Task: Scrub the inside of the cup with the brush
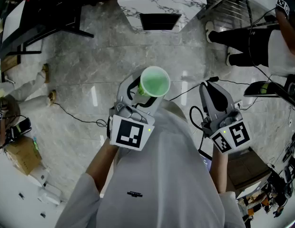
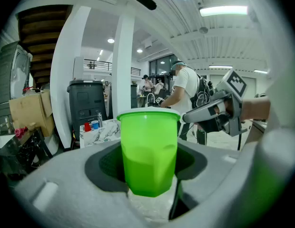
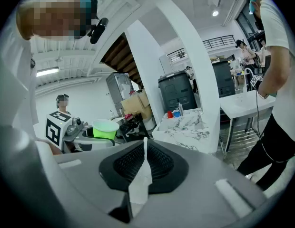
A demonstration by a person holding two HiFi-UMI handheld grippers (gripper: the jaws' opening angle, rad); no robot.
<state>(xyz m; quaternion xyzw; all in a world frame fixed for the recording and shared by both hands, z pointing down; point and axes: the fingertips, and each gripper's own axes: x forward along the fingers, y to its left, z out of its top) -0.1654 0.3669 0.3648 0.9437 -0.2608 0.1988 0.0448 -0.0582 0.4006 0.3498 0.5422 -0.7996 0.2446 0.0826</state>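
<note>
My left gripper (image 1: 143,93) is shut on a bright green plastic cup (image 1: 154,81), held upright in front of the person's chest with its mouth facing up. In the left gripper view the cup (image 2: 149,151) stands between the two grey jaws, gripped at its lower half. To its right, my right gripper (image 1: 210,90) is shut, its jaws pressed together with nothing between them (image 3: 143,163). From the right gripper view the cup (image 3: 105,128) shows at the left. No brush appears in any view.
A marble-topped table (image 1: 162,4) stands ahead on the grey stone floor. Another person's legs (image 1: 238,37) are at the upper right. Cables (image 1: 76,115) trail over the floor. A cardboard box (image 1: 21,153) lies at the left and a black bin (image 2: 85,103) stands by a white pillar.
</note>
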